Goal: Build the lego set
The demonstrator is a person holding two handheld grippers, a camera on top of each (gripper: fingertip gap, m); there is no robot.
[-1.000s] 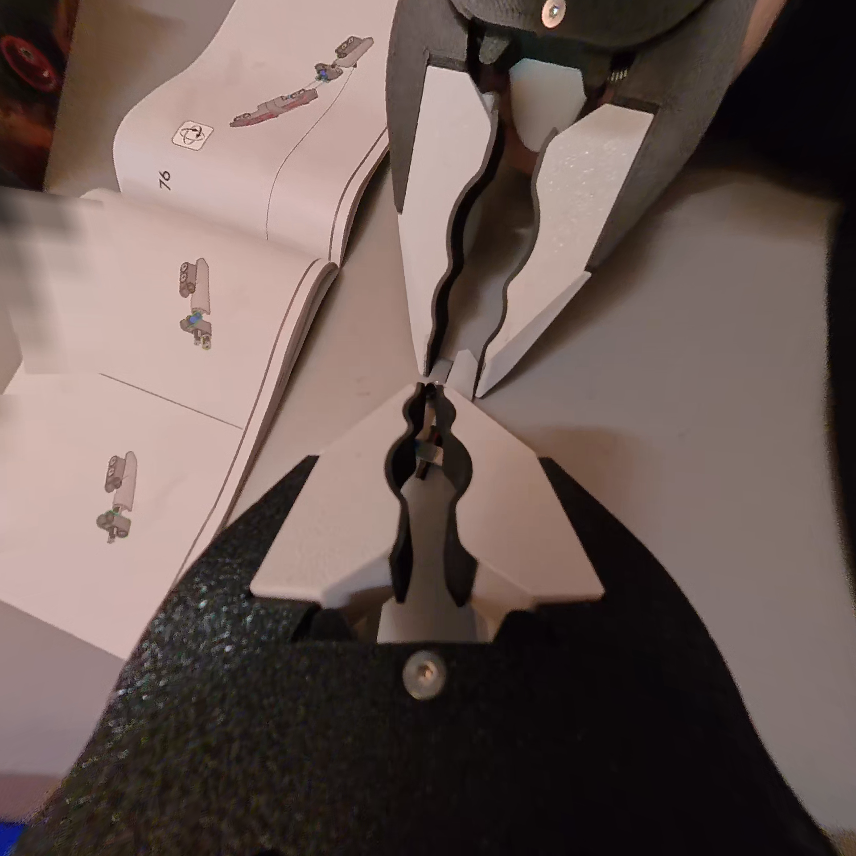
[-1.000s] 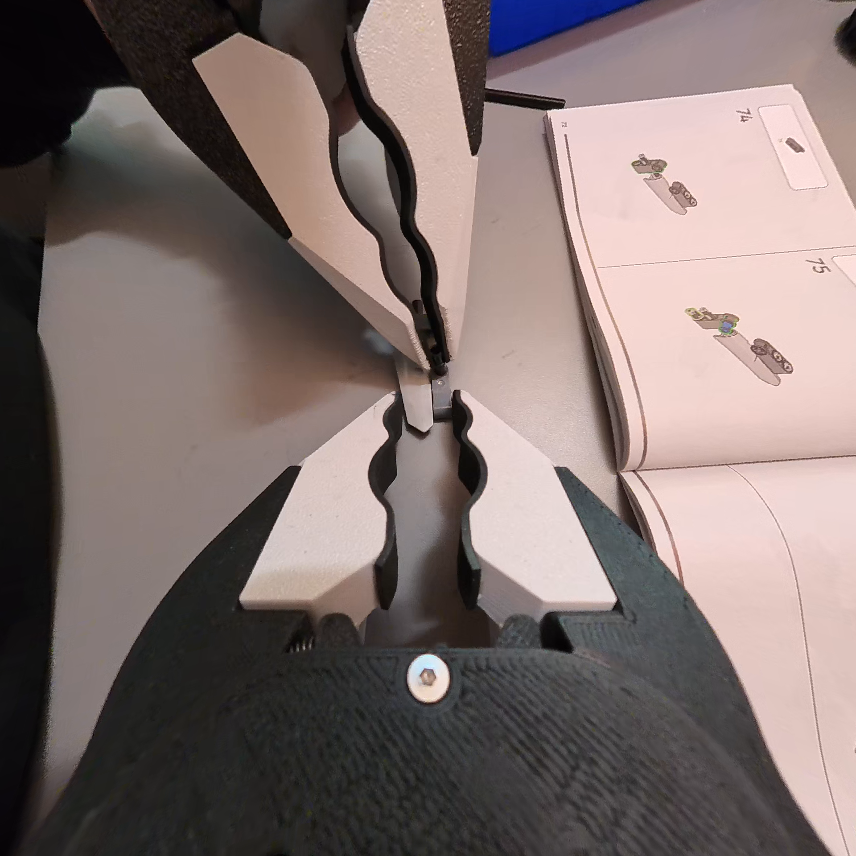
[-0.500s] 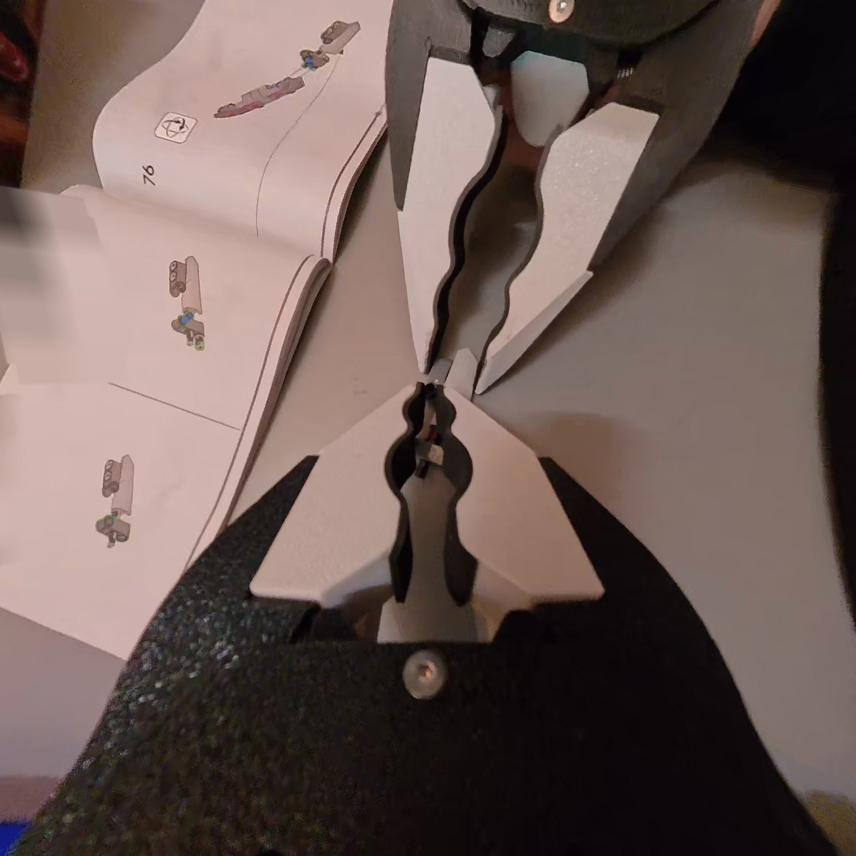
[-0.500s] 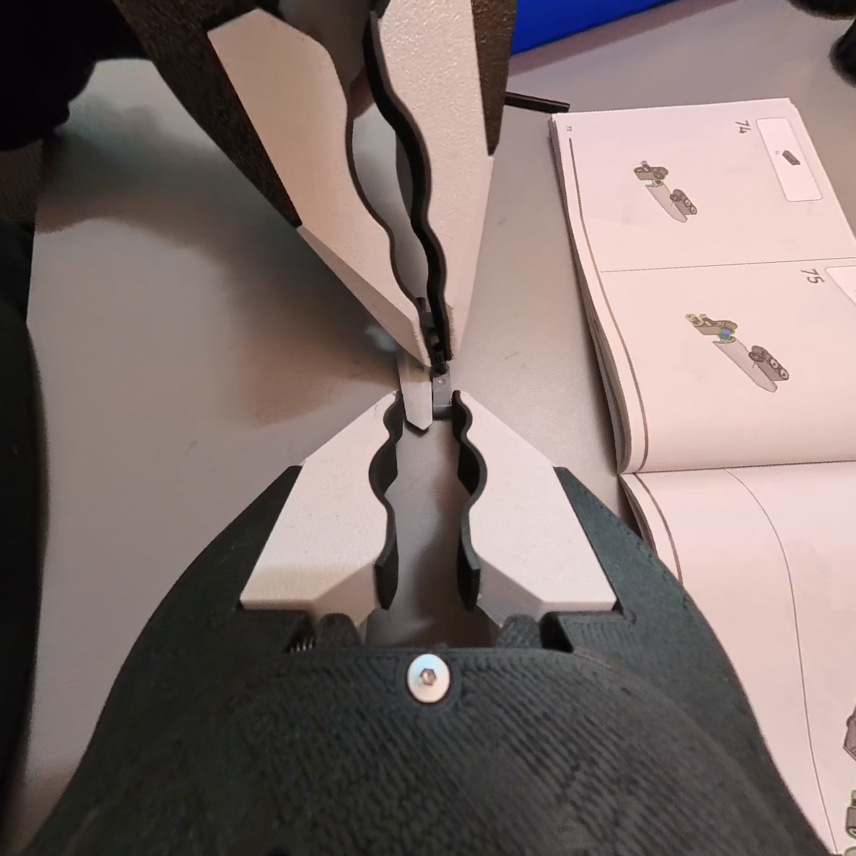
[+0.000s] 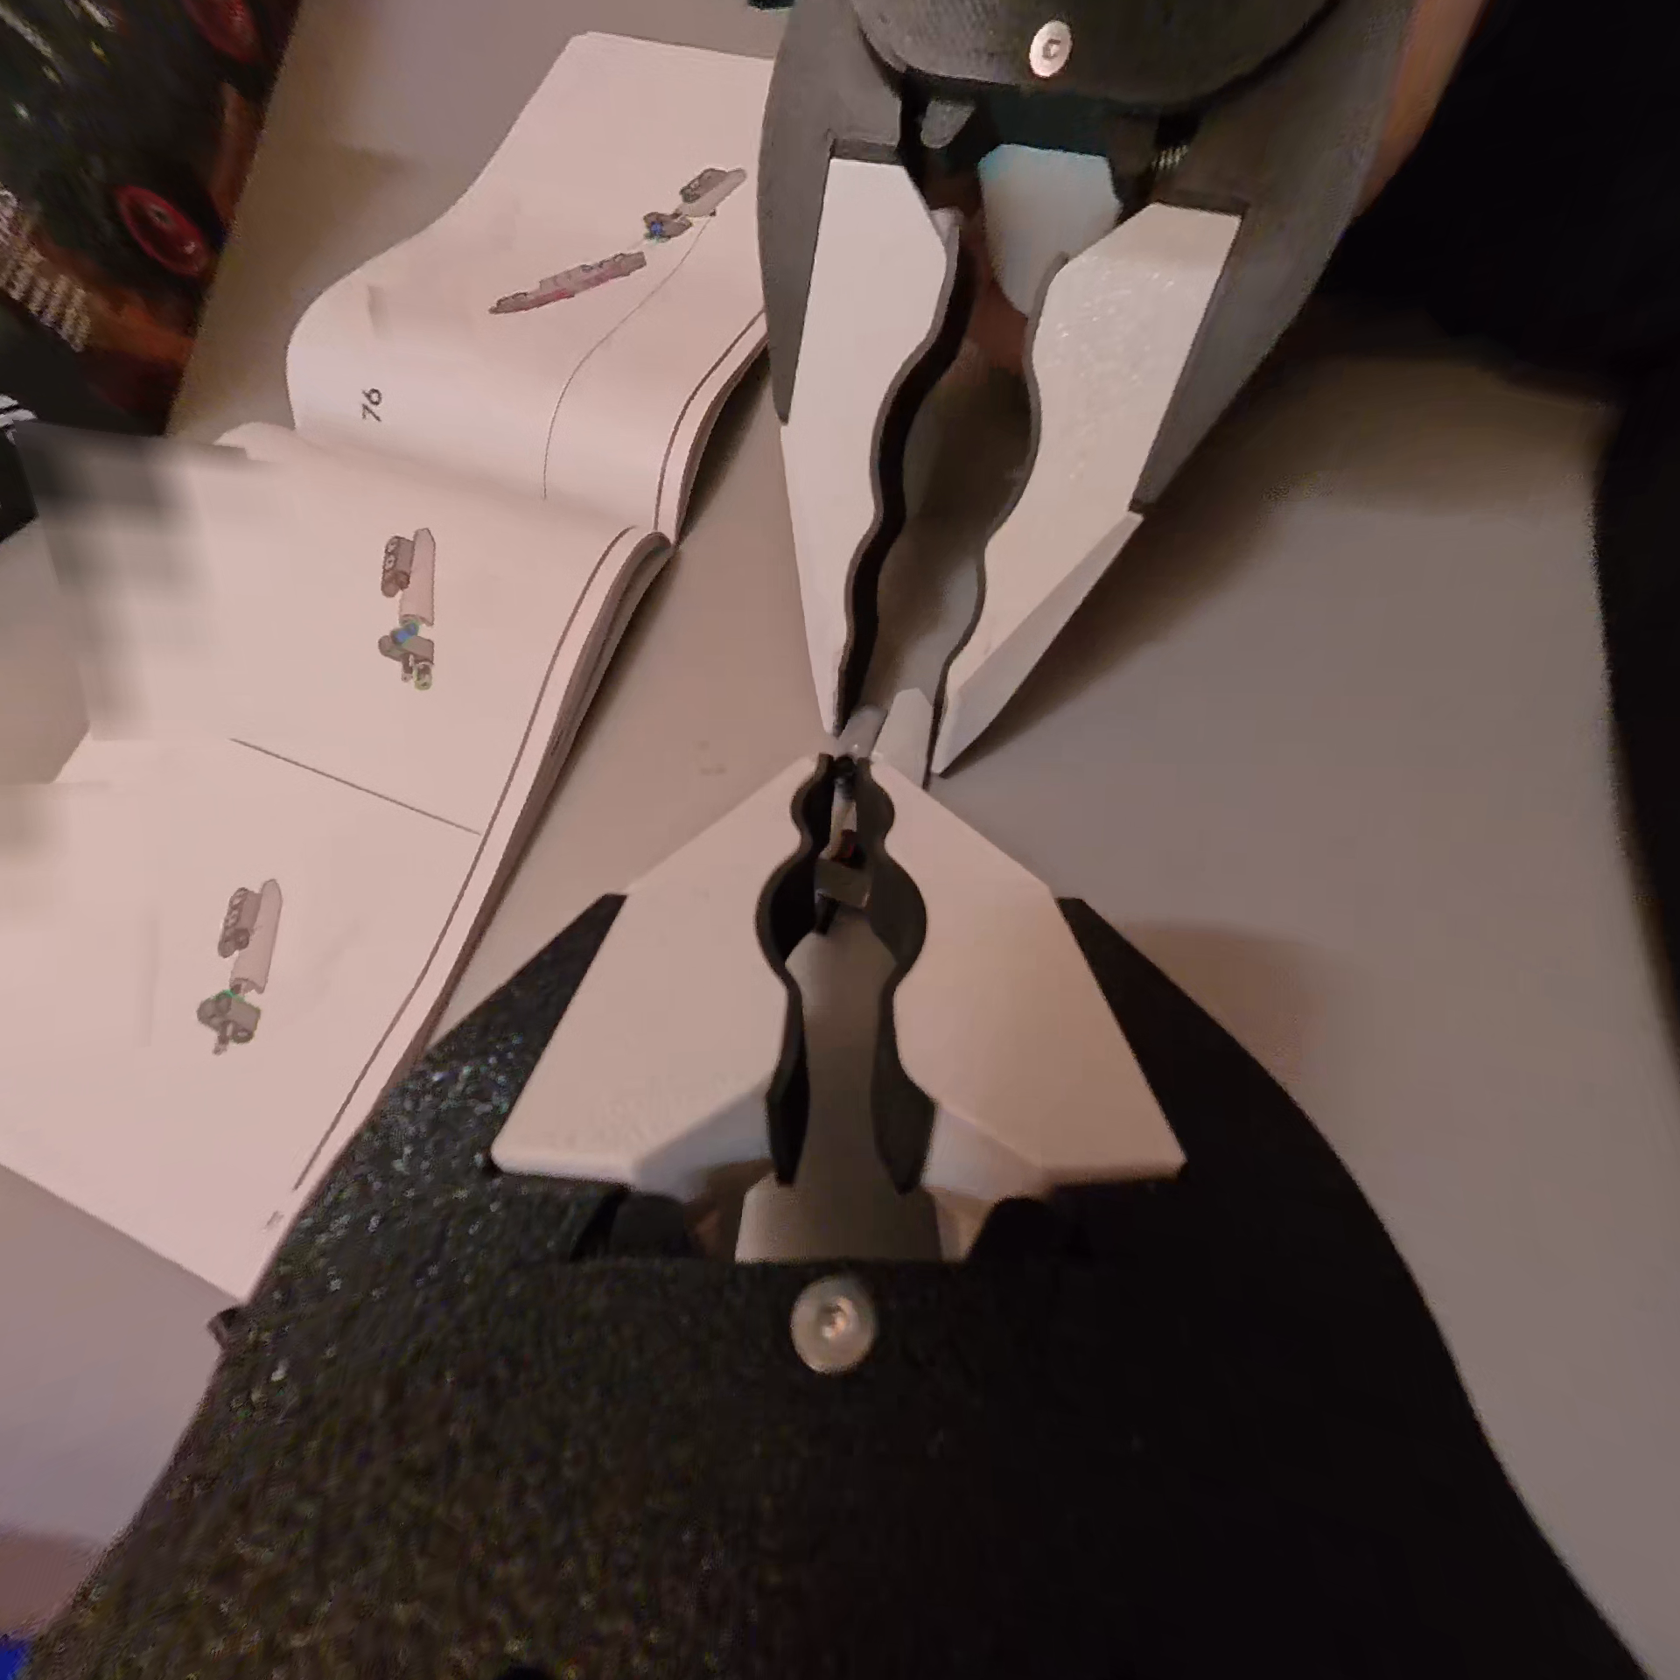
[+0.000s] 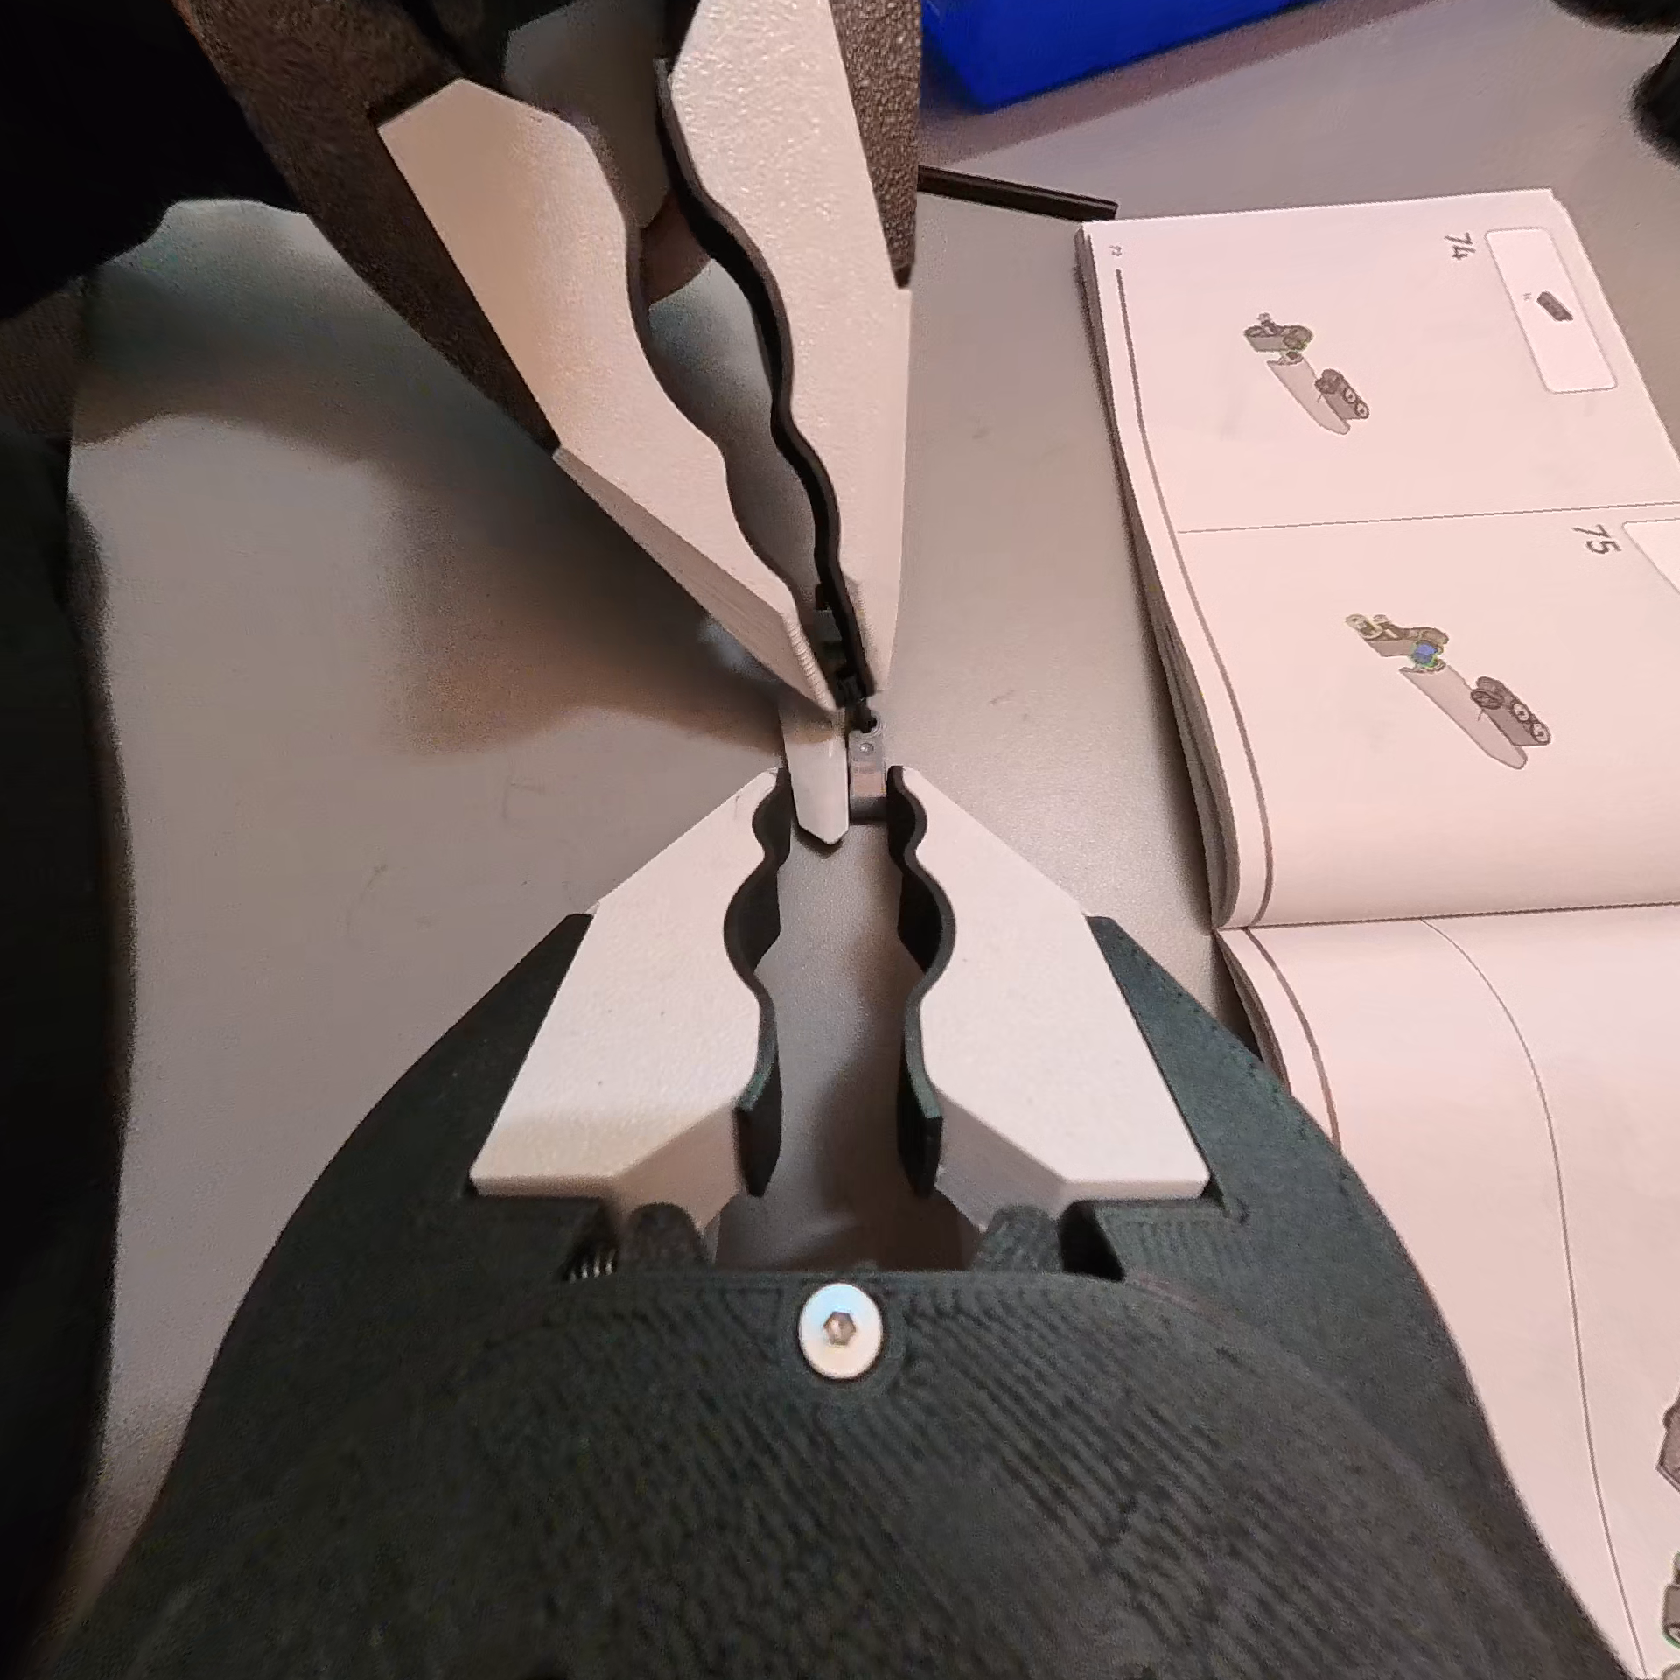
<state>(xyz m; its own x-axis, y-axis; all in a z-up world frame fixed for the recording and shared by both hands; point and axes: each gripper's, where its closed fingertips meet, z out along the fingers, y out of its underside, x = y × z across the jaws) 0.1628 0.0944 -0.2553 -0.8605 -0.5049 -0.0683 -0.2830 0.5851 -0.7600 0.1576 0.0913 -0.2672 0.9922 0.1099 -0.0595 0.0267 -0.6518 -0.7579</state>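
My left gripper (image 5: 841, 765) is shut on a small dark lego piece (image 5: 841, 875) with a bit of red, held deep between its pads. My right gripper (image 6: 832, 789) is shut on a small white and grey lego assembly (image 6: 818, 773) that sticks out past its tips. The two grippers meet tip to tip above the grey table (image 6: 318, 727), and the two pieces touch. The right gripper (image 5: 889, 738) comes down from the top of the left wrist view. The left gripper (image 6: 845, 686) comes down from the top of the right wrist view.
An open instruction booklet (image 5: 364, 636) lies left of the grippers in the left wrist view and to the right in the right wrist view (image 6: 1364, 545). A blue bin (image 6: 1045, 45) stands behind. A dark box with red wheels pictured (image 5: 109, 182) is at the far left.
Both grippers stay tip to tip with the same grips. The pair has drifted slightly, so the booklet sits a little differently in both views.
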